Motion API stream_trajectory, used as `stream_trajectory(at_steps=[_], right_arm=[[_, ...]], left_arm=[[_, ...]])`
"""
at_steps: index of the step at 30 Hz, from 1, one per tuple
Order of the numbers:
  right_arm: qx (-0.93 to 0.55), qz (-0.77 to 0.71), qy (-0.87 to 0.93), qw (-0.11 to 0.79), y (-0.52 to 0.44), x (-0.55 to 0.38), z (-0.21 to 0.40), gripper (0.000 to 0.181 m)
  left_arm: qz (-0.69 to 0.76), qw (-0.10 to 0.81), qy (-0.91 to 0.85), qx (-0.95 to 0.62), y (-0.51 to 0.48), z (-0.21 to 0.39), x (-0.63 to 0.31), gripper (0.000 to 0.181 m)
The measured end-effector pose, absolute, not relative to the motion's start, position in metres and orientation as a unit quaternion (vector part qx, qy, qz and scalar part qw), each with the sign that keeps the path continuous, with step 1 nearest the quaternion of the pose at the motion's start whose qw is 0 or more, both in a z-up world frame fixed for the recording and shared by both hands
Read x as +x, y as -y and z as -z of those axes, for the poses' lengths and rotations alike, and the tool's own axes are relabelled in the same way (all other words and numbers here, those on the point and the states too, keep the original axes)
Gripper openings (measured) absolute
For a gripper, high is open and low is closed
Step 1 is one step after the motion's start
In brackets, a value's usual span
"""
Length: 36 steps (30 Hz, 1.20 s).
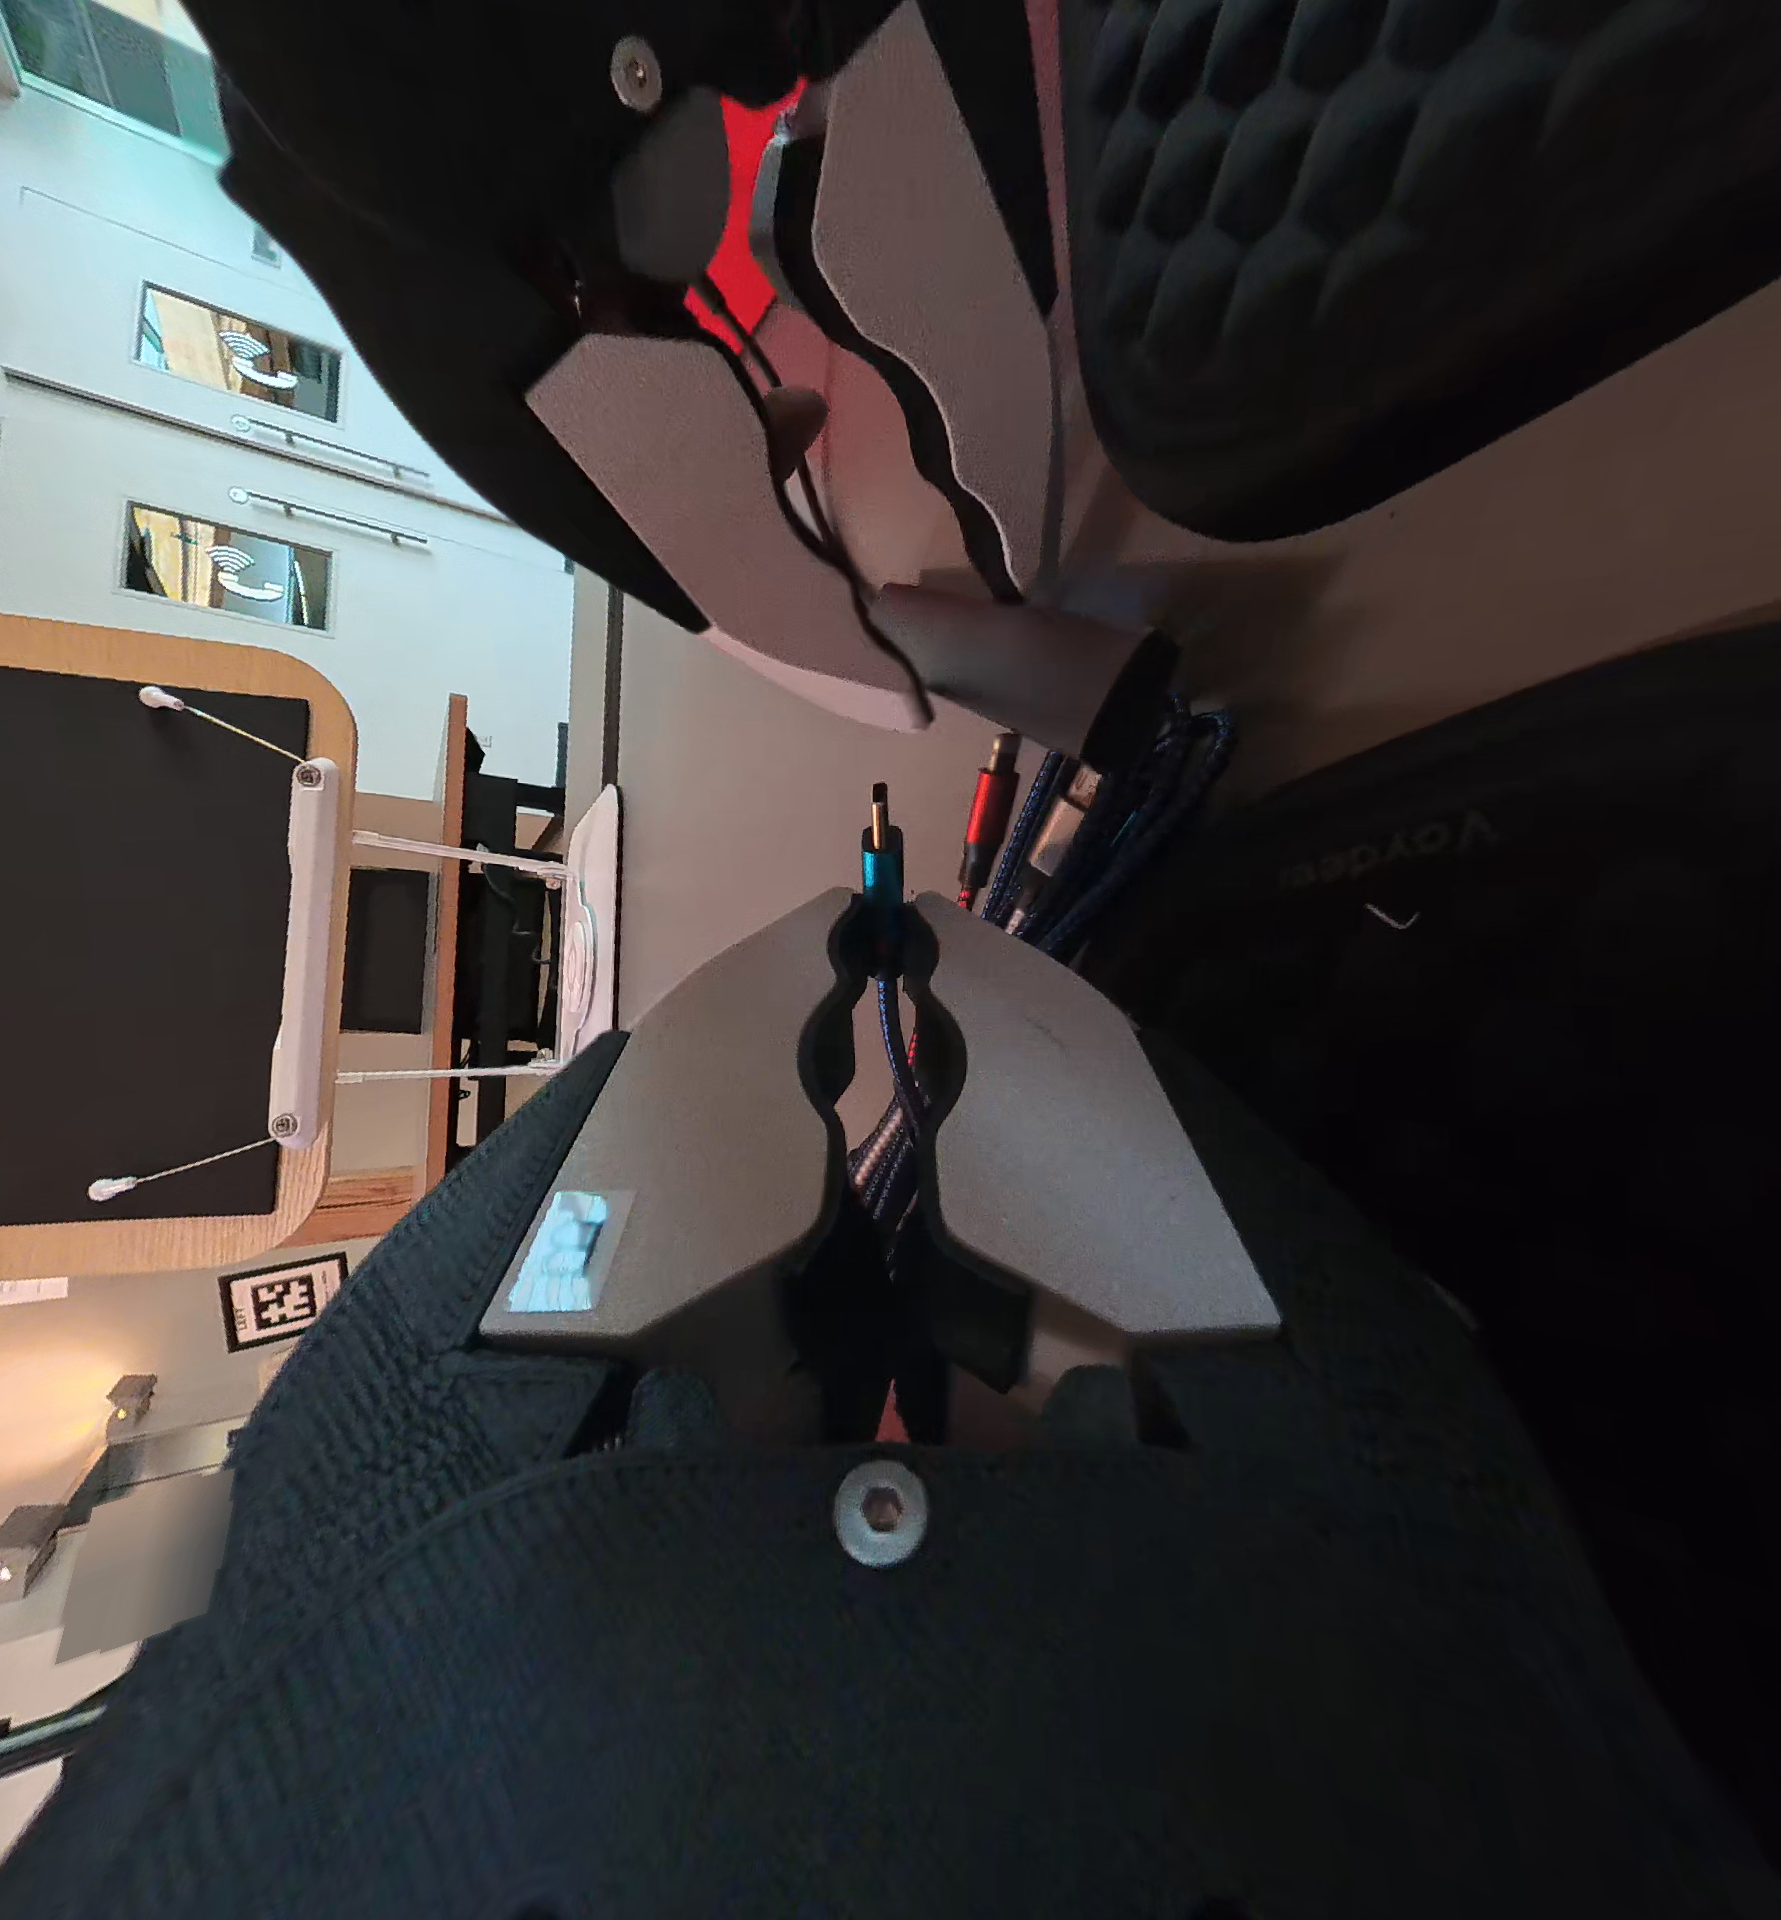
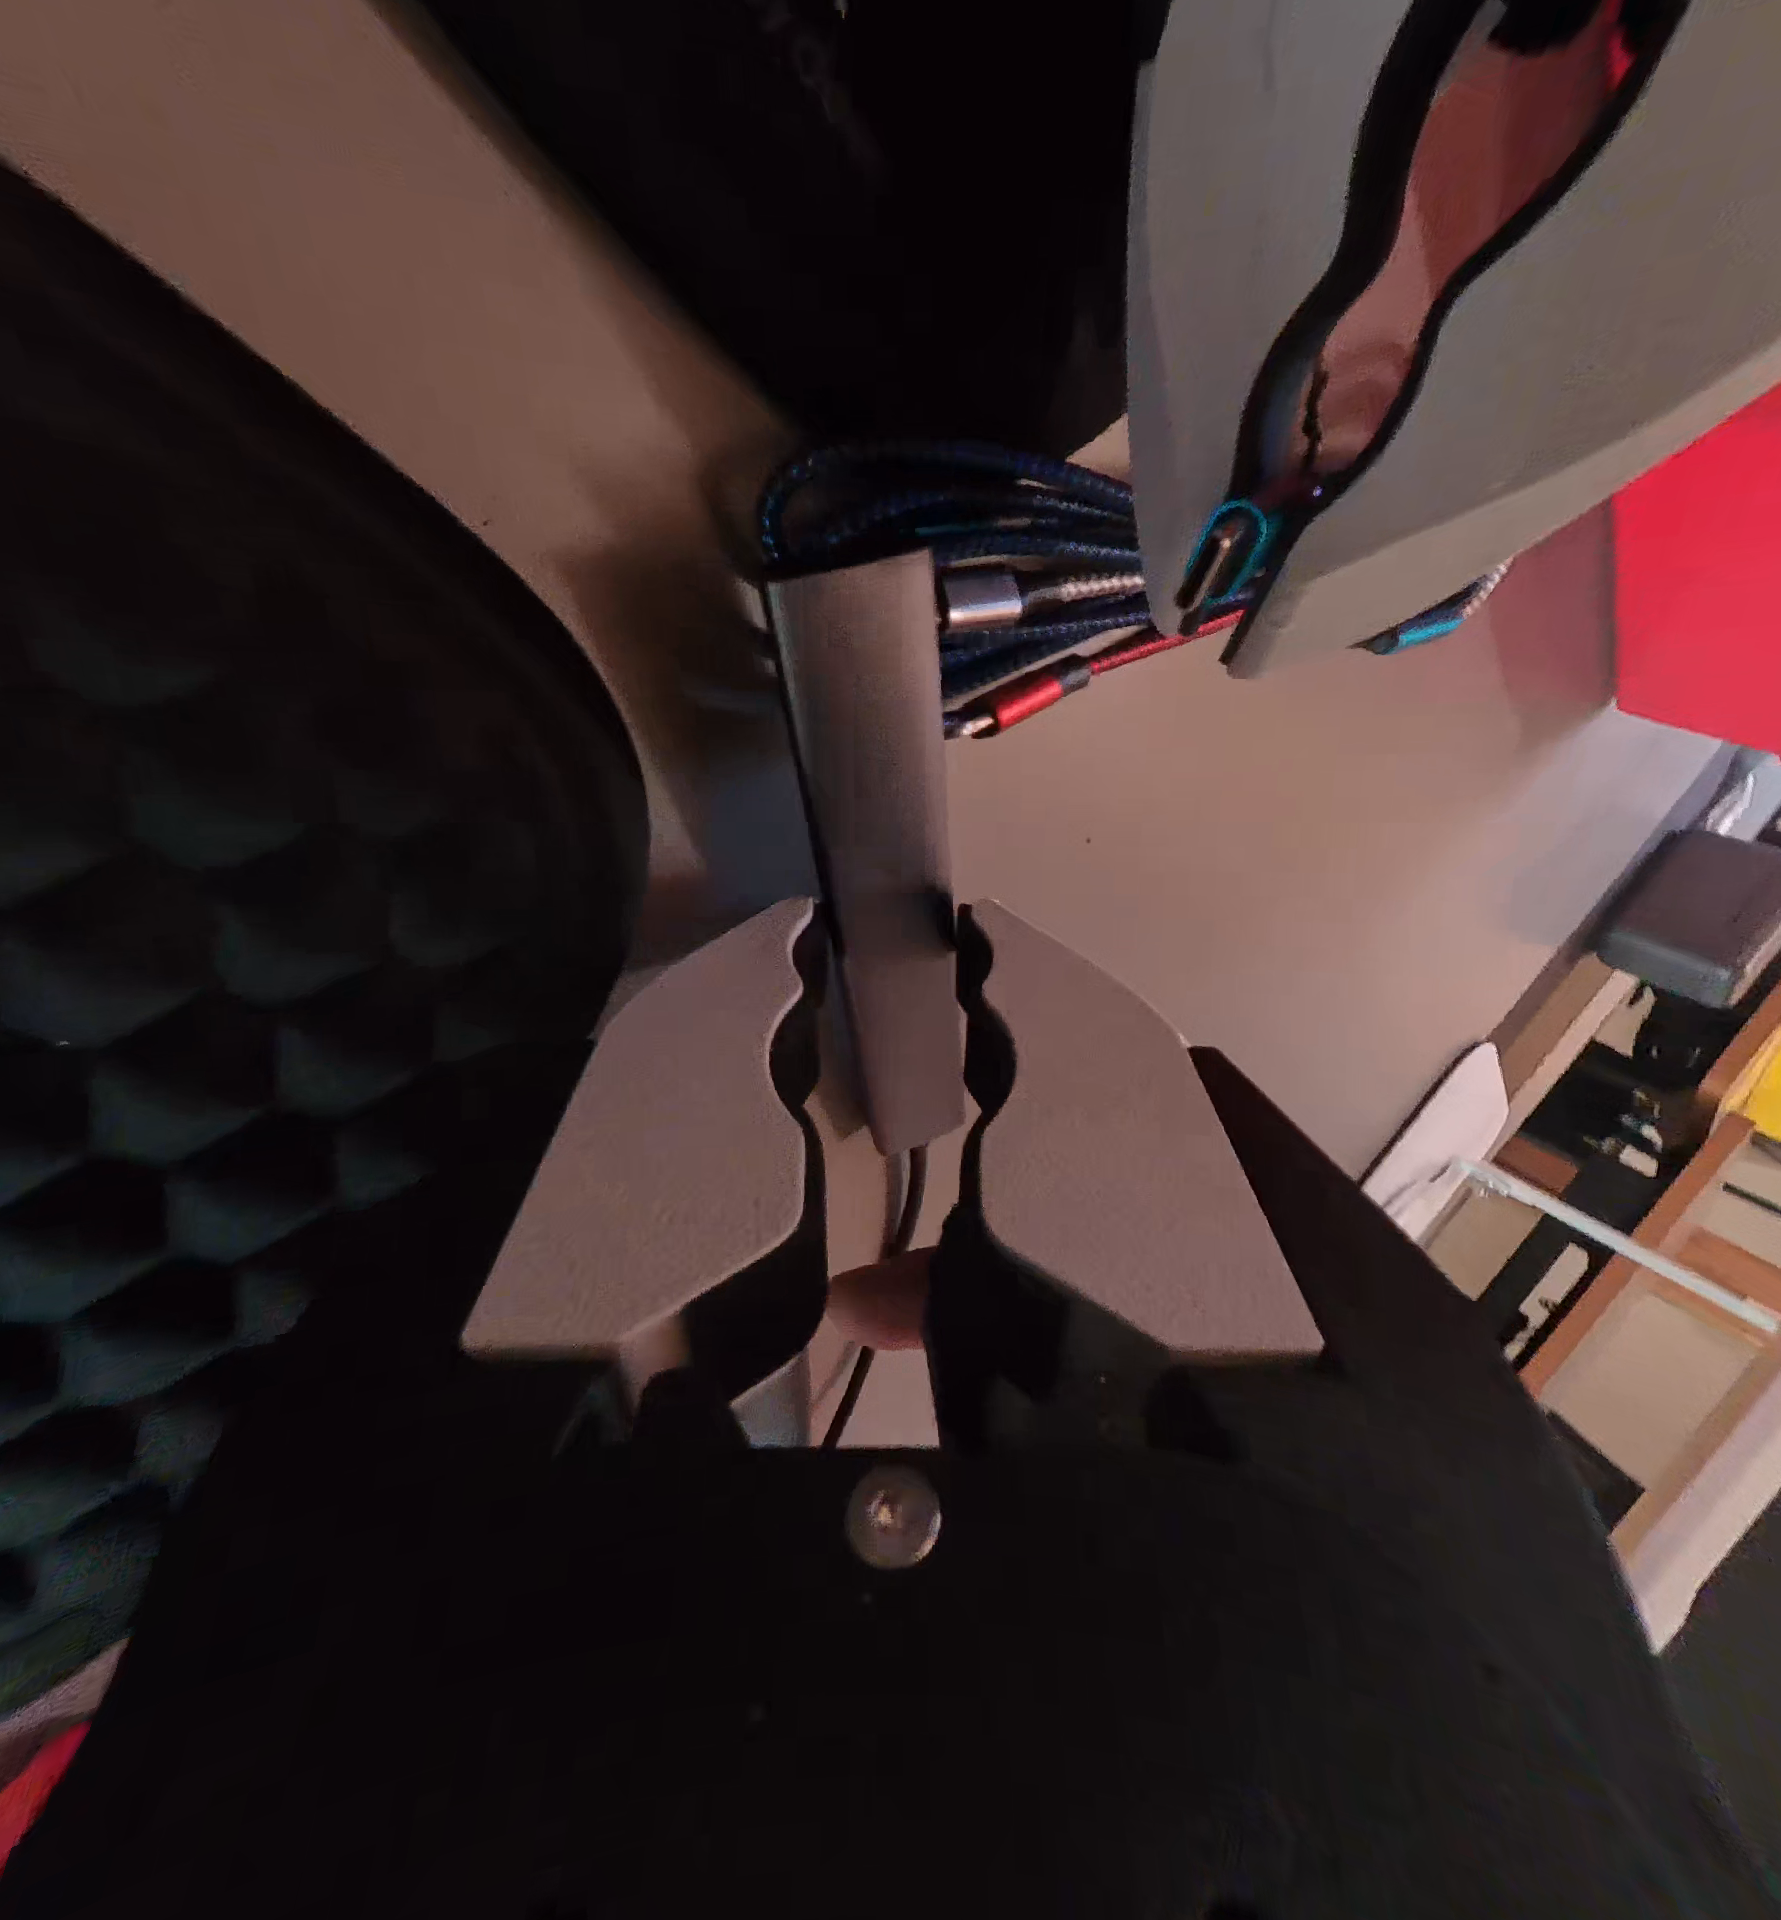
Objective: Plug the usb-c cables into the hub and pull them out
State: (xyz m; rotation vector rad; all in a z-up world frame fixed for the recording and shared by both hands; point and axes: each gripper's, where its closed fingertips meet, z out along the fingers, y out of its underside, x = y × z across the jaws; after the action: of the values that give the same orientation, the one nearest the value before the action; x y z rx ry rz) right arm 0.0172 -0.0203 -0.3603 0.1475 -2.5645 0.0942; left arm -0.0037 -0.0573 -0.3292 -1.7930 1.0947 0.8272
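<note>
My left gripper (image 1: 884,906) is shut on a blue usb-c plug (image 1: 881,850); its metal tip sticks out past the fingertips and its braided cable runs back between the fingers. My right gripper (image 2: 891,914) is shut on the grey hub (image 2: 870,727), which points away along the fingers. In the left wrist view the hub (image 1: 1011,670) lies above the plug, held by the right gripper (image 1: 901,649). In the right wrist view the left gripper (image 2: 1234,613) holds the blue plug (image 2: 1229,556) end-on, to the right of the hub's far end, apart from it.
A bundle of braided cables (image 2: 979,551) with a red plug (image 2: 1031,694) and a silver plug (image 2: 979,601) lies on the pale table (image 2: 1229,831) by the hub's far end. A dark foam pad (image 2: 190,935) lies to the left, a black case (image 1: 1488,883) beside the cables. Tip to tip, the grippers are about 6 centimetres apart. About 8 centimetres separates my left fingertips from the black case (image 1: 1488,883).
</note>
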Motion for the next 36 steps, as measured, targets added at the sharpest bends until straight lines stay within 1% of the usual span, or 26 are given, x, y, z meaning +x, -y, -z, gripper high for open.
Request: stream_trajectory(at_steps=[3, 6, 8, 11, 14, 18, 21, 25, 30, 32, 33, 36], right_arm=[[0.095, -0.038, 0.952, 0.288, 0.022, 0.017, 0.360, 0.022], [0.121, -0.018, 0.955, 0.270, 0.018, 0.030, 0.356, 0.022], [0.118, -0.018, 0.966, 0.230, 0.018, 0.050, 0.347, 0.022], [0.092, -0.008, 0.986, 0.142, 0.016, 0.087, 0.333, 0.022], [0.092, 0.007, 0.988, 0.122, 0.017, 0.107, 0.335, 0.022], [0.072, 0.011, 0.981, 0.180, 0.018, 0.107, 0.348, 0.022], [0.070, -0.004, 0.965, 0.254, 0.019, 0.103, 0.344, 0.031], [0.112, -0.035, 0.933, 0.341, 0.022, 0.104, 0.348, 0.020], [0.125, -0.075, 0.888, 0.436, 0.023, 0.101, 0.346, 0.017], [0.124, -0.069, 0.869, 0.473, 0.024, 0.101, 0.342, 0.015], [0.121, -0.063, 0.863, 0.486, 0.024, 0.101, 0.338, 0.010], [0.083, -0.095, 0.847, 0.516, 0.034, 0.098, 0.318, 0.009]], left_arm=[[-0.330, 0.429, -0.439, -0.717, 0.057, 0.329, -0.003, 0.004], [-0.327, 0.434, -0.440, -0.715, 0.057, 0.329, -0.001, 0.004], [-0.325, 0.434, -0.442, -0.715, 0.056, 0.329, 0.000, 0.004], [-0.327, 0.432, -0.443, -0.714, 0.056, 0.330, 0.000, 0.004], [-0.329, 0.430, -0.446, -0.713, 0.055, 0.330, 0.001, 0.004], [-0.327, 0.432, -0.447, -0.712, 0.055, 0.330, 0.002, 0.004], [-0.328, 0.430, -0.450, -0.710, 0.055, 0.331, 0.002, 0.004], [-0.329, 0.429, -0.452, -0.709, 0.054, 0.331, 0.003, 0.004], [-0.333, 0.428, -0.456, -0.706, 0.053, 0.331, 0.004, 0.004], [-0.334, 0.433, -0.458, -0.701, 0.053, 0.329, 0.006, 0.004], [-0.333, 0.437, -0.457, -0.700, 0.052, 0.328, 0.006, 0.004], [-0.334, 0.450, -0.445, -0.699, 0.052, 0.322, 0.006, 0.004]])
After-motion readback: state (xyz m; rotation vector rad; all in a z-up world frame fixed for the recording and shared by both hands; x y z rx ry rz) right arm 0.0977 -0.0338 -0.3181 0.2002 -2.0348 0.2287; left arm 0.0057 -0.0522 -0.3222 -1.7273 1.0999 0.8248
